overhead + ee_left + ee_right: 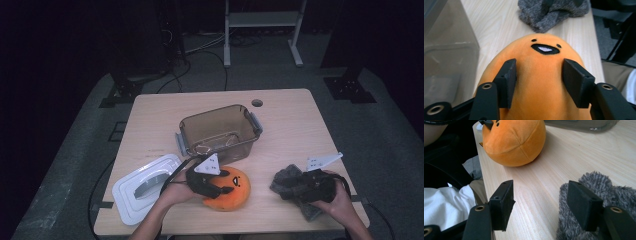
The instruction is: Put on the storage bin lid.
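An orange round plush toy (236, 194) with a stitched black mouth lies near the table's front edge. My left gripper (221, 190) reaches over it from the left. In the left gripper view both pads sink into the sides of the orange plush (541, 67), so the left gripper (541, 81) is shut on it. To the right lies a grey fuzzy cloth (284, 179). My right gripper (541, 200) stands open: one jaw rests over the grey fuzzy cloth (599, 187) and the other hangs above bare wood. The orange plush (514, 142) shows farther off.
A clear brownish plastic box (190, 122) stands without its lid behind the plush, mid-table. Its white lid (145, 187) lies at the front left. The box wall (446, 50) is close on the left gripper's side. A cable hole (257, 103) marks the far edge.
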The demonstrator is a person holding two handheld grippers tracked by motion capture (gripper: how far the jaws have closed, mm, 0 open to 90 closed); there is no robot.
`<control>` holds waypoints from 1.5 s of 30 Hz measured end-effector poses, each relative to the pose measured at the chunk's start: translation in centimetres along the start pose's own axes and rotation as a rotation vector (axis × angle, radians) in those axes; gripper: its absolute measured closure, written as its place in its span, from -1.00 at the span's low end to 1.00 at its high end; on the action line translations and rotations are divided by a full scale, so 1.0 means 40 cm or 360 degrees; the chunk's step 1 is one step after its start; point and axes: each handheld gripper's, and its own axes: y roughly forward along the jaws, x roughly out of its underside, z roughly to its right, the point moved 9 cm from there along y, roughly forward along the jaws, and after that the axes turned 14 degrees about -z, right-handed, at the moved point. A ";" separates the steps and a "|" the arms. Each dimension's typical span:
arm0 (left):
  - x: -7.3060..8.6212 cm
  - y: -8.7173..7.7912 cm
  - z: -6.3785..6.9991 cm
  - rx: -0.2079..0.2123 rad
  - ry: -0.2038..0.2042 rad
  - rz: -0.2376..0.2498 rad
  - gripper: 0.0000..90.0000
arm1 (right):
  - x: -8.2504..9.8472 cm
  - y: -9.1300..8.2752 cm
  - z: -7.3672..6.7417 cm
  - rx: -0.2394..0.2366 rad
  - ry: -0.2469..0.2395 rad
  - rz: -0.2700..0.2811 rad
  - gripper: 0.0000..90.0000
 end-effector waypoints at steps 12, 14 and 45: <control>0.002 0.008 0.001 -0.0043 0.0038 -0.0046 0.49 | -0.002 0.002 0.000 -0.0003 -0.0001 -0.0003 -0.16; -0.005 0.002 0.005 -0.0035 0.0041 -0.0039 0.52 | -0.001 0.001 0.001 -0.0002 0.0000 0.0002 -0.16; -0.110 -0.141 -0.001 0.0081 -0.0071 0.0205 0.62 | 0.008 -0.002 0.017 -0.0005 0.0042 0.0007 -0.15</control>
